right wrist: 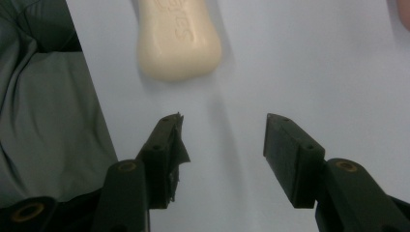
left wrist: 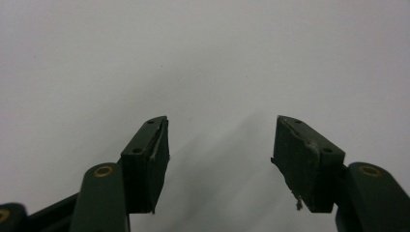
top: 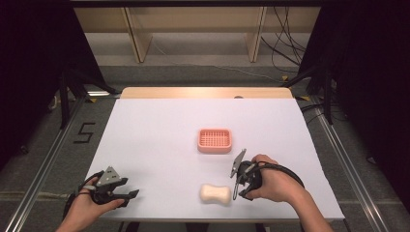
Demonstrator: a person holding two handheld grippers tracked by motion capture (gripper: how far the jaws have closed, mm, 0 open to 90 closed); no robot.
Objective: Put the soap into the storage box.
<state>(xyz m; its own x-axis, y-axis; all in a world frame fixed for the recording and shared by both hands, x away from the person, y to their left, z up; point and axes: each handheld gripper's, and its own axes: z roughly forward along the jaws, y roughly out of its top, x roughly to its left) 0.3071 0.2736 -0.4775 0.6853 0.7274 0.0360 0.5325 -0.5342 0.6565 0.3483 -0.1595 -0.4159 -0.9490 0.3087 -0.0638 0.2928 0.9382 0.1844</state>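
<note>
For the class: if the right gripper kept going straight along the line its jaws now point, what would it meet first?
Most likely the bar of soap: the right gripper, jaws open and empty, points at it across bare white table. The soap sits slightly left of the jaws' centre line, so contact may be off-centre.

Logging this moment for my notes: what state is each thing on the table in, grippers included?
Soap bar: lying flat on the table, ungripped.
Soap dish: upright, empty.
Right gripper: open, just short of the soap bar.
Left gripper: open, holding nothing.
</note>
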